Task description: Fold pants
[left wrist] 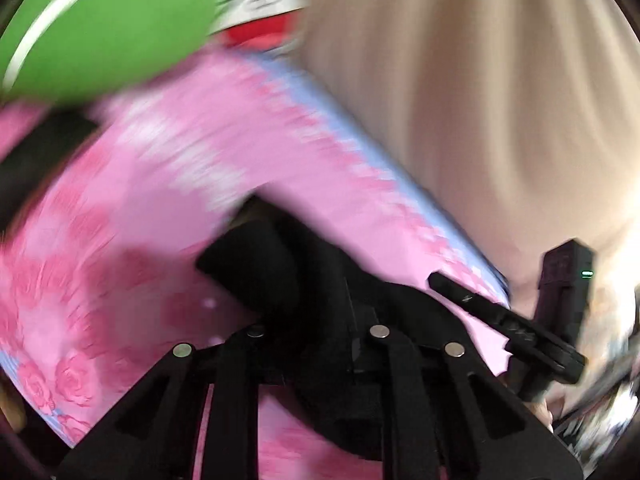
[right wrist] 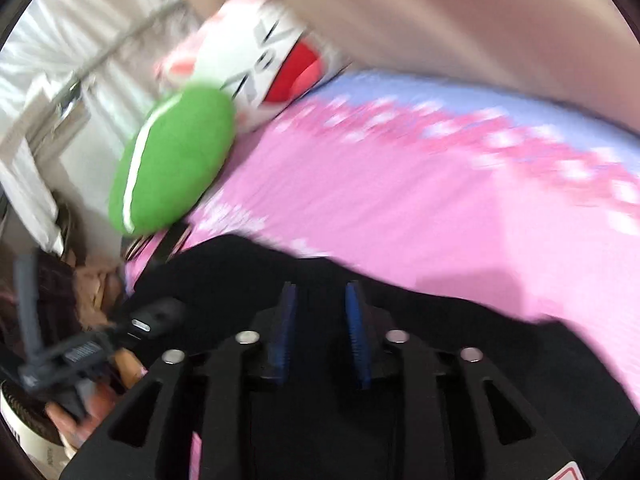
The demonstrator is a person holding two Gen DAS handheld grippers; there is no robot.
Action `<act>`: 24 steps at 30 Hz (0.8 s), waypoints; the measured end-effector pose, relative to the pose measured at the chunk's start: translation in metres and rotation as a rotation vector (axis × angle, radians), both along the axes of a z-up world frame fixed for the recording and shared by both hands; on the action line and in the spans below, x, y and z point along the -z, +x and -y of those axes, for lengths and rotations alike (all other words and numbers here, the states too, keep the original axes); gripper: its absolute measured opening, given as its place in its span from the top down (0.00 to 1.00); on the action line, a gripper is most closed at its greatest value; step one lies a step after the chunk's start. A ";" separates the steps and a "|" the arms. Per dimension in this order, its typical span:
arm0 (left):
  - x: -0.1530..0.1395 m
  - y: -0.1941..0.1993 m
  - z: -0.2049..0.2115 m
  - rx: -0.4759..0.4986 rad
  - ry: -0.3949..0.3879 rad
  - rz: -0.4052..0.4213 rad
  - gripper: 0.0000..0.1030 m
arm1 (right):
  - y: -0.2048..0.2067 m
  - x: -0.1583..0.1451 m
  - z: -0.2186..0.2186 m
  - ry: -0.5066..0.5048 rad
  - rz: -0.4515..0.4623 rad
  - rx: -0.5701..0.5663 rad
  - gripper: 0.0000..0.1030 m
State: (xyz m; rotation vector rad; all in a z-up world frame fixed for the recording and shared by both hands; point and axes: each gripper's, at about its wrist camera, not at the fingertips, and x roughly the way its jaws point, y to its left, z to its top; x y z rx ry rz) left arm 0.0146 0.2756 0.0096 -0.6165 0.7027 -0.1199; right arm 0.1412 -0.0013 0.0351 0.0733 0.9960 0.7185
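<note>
Black pants (right wrist: 360, 264) lay on the pink floral bedsheet (right wrist: 400, 200); the left gripper (left wrist: 304, 300) seemingly clamped a fold to lift it, while the right gripper (right wrist: 318, 308) hovered open above the cloth.

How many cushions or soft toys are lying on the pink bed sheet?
2. A green cushion lies at the far left end of the bed sheet. A white cushion with a red mouth lies just behind it, toward the beige wall. Blur may hide others.
</note>
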 end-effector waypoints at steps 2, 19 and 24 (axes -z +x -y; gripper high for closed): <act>-0.037 0.001 0.045 0.124 0.071 0.074 0.85 | -0.013 -0.016 0.055 0.011 0.030 0.100 0.64; 0.001 -0.038 0.360 0.750 0.334 0.031 0.16 | -0.145 -0.002 0.369 0.200 -0.042 0.609 0.39; -0.034 -0.047 0.298 0.563 0.384 0.101 0.09 | -0.146 0.011 0.333 0.233 -0.084 0.448 0.34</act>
